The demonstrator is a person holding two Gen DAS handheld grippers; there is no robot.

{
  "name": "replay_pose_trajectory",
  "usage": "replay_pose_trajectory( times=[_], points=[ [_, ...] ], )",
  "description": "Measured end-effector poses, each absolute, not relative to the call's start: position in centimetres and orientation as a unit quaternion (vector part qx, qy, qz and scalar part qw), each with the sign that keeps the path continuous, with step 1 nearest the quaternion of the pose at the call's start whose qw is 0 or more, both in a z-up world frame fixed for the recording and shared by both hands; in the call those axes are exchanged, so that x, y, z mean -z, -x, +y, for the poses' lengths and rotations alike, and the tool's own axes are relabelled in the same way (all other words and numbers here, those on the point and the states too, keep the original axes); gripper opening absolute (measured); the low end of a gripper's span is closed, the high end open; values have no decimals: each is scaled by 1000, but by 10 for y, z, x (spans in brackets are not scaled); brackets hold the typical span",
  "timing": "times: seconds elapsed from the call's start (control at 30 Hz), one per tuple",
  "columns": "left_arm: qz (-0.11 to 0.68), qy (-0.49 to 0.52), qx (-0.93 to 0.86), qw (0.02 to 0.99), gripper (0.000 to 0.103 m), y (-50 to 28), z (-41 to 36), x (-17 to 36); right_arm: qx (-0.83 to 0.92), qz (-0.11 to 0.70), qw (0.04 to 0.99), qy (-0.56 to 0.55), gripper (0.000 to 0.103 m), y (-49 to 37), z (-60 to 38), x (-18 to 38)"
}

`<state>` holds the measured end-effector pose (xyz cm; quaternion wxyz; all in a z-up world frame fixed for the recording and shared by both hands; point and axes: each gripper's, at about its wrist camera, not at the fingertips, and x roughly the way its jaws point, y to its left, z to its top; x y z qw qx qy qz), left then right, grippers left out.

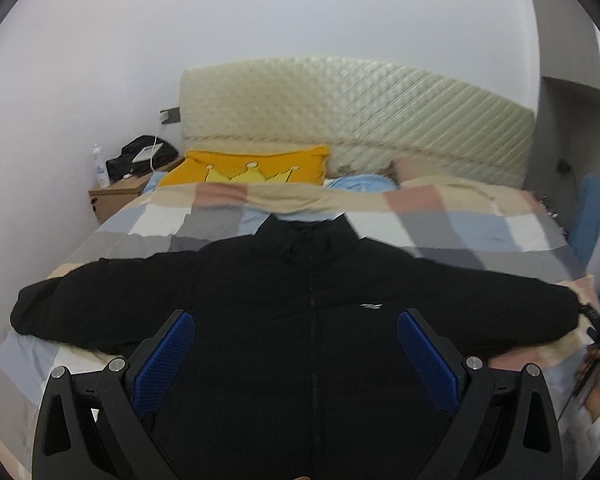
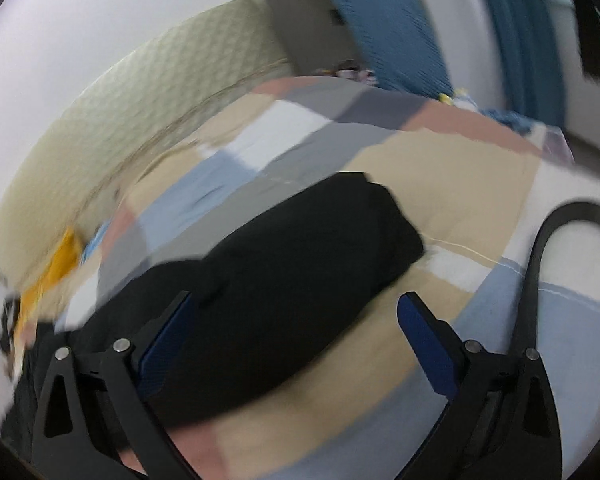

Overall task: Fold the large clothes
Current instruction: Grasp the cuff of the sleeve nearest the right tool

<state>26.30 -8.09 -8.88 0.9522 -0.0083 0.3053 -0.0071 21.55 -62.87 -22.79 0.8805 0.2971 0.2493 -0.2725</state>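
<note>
A black zip-up jacket [image 1: 300,304] lies face up and spread flat on a bed covered with a pastel checked duvet [image 1: 452,220]. In the left wrist view its stand-up collar points toward 12 o'clock, the zip runs straight down the middle, one sleeve stretches out toward 9 o'clock and the other toward 3 o'clock, and a small white logo [image 1: 371,306] sits on the chest just right of the zip.

The left gripper [image 1: 296,344] hangs over the lower front of the jacket with its blue-padded fingers [image 1: 166,356] spread wide, one on each side of the zip; nothing is between them. Whether the pads touch the cloth cannot be told.

The right gripper [image 2: 296,336] is also spread wide and grips nothing. In its blurred view the end of one jacket sleeve [image 2: 300,256] runs from 8 o'clock up toward 1 o'clock, the left finger over the black cloth and the right finger over bare duvet [image 2: 452,184] beside the sleeve. A black strap [image 2: 540,248] curves in at 3 o'clock.

At 12 o'clock in the left wrist view stands a cream quilted headboard [image 1: 360,108], with a yellow crown-patterned pillow [image 1: 252,168] in front of it. At 10 o'clock a wooden nightstand [image 1: 116,196] holds a black bag [image 1: 140,156] and a white bottle [image 1: 100,168].
</note>
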Motion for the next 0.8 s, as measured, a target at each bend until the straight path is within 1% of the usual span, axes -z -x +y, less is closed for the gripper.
replay_pose_trajectory(
  times=[0.1,0.27,0.33,0.4,0.43,0.47,0.5,0.57,0.6,0.63,0.67,0.73,0.8],
  points=[
    [311,6,3,950,103,-284,-75,119,273,249,871,-325,96,-224,-648,248],
    [333,-9,-14,943,103,-315,-72,159,252,260,848,-387,95,-248,-670,278],
    [331,-28,-32,943,103,-325,-71,172,256,256,848,-387,95,-254,-674,281],
    [332,-41,-39,941,103,-330,-72,181,266,254,846,-386,88,-262,-675,280],
    [334,-45,-40,941,103,-333,-71,186,268,254,845,-388,77,-266,-676,280],
    [337,-46,-40,939,103,-334,-70,187,265,252,845,-390,58,-268,-677,278],
    [340,-45,-36,939,103,-335,-69,189,264,252,844,-392,51,-270,-678,277],
    [340,-45,-31,939,103,-333,-67,189,269,245,845,-393,24,-270,-678,269],
    [340,-46,-25,939,103,-333,-66,190,274,240,847,-387,19,-269,-676,262],
    [342,-47,-18,938,103,-332,-65,191,281,235,849,-380,11,-268,-673,254],
    [345,-47,-14,937,103,-330,-63,190,286,229,853,-371,8,-266,-669,245],
    [349,-41,-10,936,103,-327,-57,189,294,218,863,-348,7,-264,-661,225],
    [364,-38,-6,930,103,-324,-52,187,300,194,867,-348,6,-254,-661,206]
  ],
)
